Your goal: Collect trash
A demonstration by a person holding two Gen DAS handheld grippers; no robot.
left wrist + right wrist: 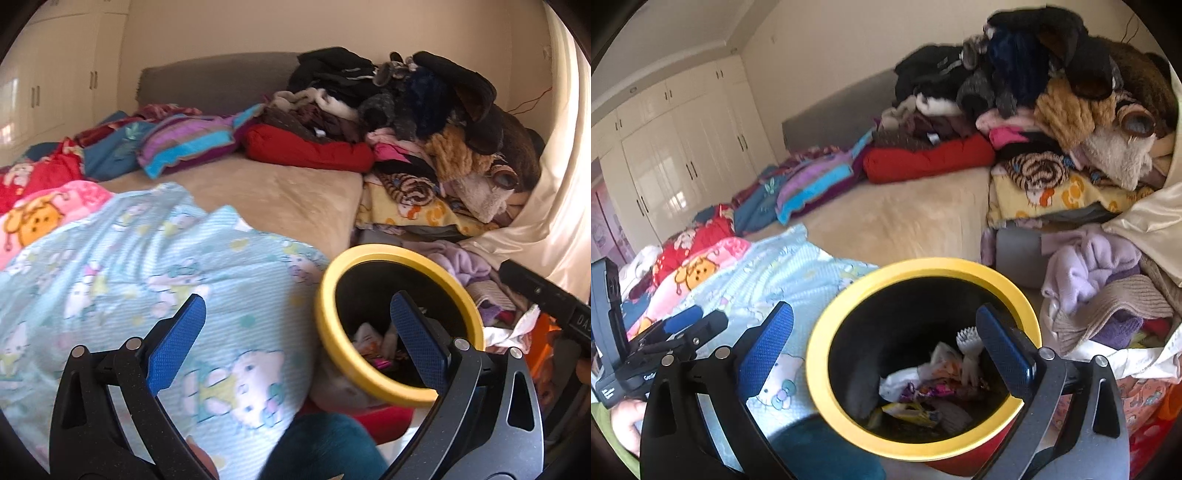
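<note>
A trash bin with a yellow rim (846, 295) stands beside the bed, with wrappers and crumpled paper (923, 387) inside it. It also shows in the left wrist view (325, 317). My right gripper (886, 336) is open and empty, held just above the bin's mouth. My left gripper (299, 325) is open and empty, over the light blue blanket (129, 266) just left of the bin. The left gripper's body shows at the left of the right wrist view (646, 350). Part of the right gripper shows at the right edge of the left wrist view (546, 295).
A bed with a beige cover (280, 192) carries a tall pile of clothes (424, 122) at its far right and colourful bedding (177, 144) at the back left. A white wardrobe (672, 158) lines the left wall. A cream curtain (554, 206) hangs at the right.
</note>
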